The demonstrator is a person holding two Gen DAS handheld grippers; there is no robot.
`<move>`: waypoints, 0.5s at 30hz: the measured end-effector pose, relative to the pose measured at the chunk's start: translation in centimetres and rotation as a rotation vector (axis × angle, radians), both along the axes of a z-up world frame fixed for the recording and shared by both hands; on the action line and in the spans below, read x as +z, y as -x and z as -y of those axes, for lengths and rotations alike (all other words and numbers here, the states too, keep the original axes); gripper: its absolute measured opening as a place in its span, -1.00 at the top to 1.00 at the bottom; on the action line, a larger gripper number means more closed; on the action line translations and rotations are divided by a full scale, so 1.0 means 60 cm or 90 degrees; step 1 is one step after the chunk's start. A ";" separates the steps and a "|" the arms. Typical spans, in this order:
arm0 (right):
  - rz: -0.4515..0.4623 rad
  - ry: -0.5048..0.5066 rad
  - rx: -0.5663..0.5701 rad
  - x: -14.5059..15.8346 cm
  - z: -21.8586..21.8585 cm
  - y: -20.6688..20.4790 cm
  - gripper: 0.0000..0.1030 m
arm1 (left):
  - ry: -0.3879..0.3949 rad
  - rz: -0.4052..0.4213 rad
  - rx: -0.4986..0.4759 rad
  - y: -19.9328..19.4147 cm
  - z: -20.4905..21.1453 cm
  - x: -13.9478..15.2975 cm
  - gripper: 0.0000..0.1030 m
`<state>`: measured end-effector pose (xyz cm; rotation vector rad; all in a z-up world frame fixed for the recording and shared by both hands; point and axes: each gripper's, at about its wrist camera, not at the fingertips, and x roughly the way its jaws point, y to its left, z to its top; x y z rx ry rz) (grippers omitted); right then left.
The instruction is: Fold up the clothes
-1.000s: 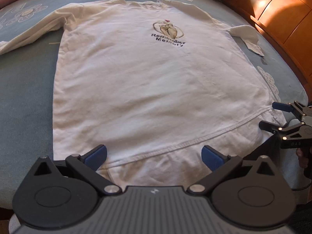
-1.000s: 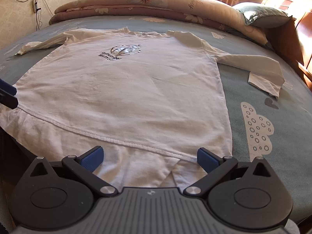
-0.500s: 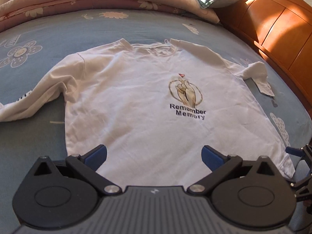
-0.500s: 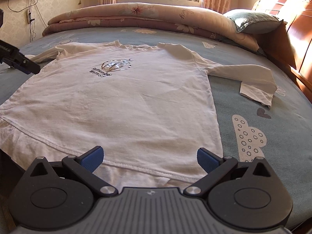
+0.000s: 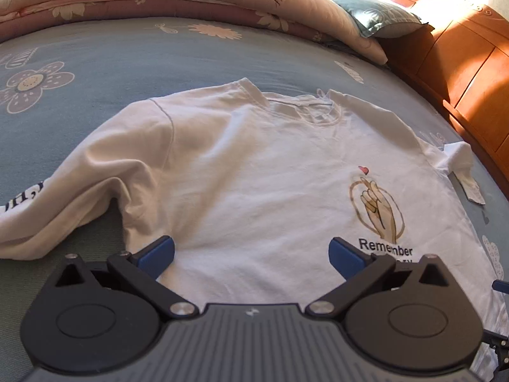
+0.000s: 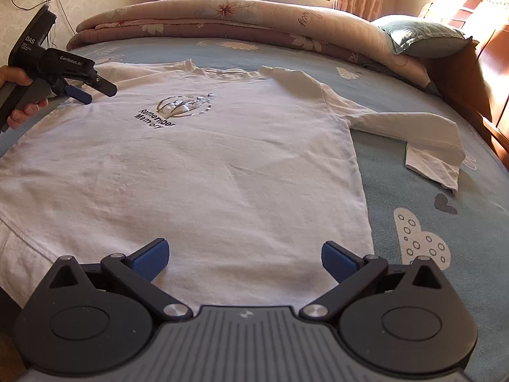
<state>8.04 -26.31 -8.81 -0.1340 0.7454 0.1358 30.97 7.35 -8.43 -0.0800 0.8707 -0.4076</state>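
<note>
Shirt: white long-sleeved shirt [image 6: 197, 172] lies spread flat, print up, on the blue bedsheet [image 6: 445, 197]; I see no fold in its body.
Left gripper: left gripper [image 5: 251, 253] now hangs over the chest near the left armpit, fingers spread wide, nothing between them; a second ago it sat low at the hem.
Right gripper: right gripper [image 6: 243, 259] is released too, poised over the lower right of the shirt, holding nothing; it has barely shifted.
Sleeves: left sleeve [image 5: 73, 197] trails outward, rumpled; right sleeve [image 6: 413, 140] bends back at the cuff.
Meaning: my left side has travelled up toward the shoulder, which I judge suits a grasp there for folding.
Backdrop: rolled quilt [image 6: 254, 16] lies beyond.
</note>
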 end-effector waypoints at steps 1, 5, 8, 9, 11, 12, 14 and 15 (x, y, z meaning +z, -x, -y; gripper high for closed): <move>-0.002 -0.005 -0.001 -0.003 0.001 -0.005 -1.00 | 0.012 0.000 0.008 -0.001 -0.012 -0.001 -0.99; 0.000 -0.032 -0.011 -0.008 0.006 -0.013 -1.00 | 0.063 -0.010 0.044 -0.008 -0.038 0.002 -0.99; 0.003 -0.032 -0.012 -0.008 0.005 -0.012 -1.00 | 0.077 -0.016 0.050 -0.018 -0.025 0.007 -0.99; 0.003 -0.032 -0.013 -0.008 0.005 -0.012 -1.00 | 0.080 -0.015 0.045 -0.023 -0.017 0.007 -0.99; 0.004 -0.032 -0.014 -0.009 0.005 -0.010 -1.00 | 0.084 -0.015 0.035 -0.033 -0.002 0.007 -0.99; 0.004 -0.032 -0.014 -0.009 0.004 -0.010 -1.00 | 0.086 -0.015 0.030 -0.037 0.006 0.007 -0.99; 0.003 -0.031 -0.015 -0.009 0.003 -0.010 -1.00 | 0.090 -0.014 0.020 -0.047 0.021 0.008 -0.99; 0.003 -0.031 -0.016 -0.008 0.003 -0.010 -1.00 | 0.095 -0.016 0.023 -0.053 0.024 0.005 -0.99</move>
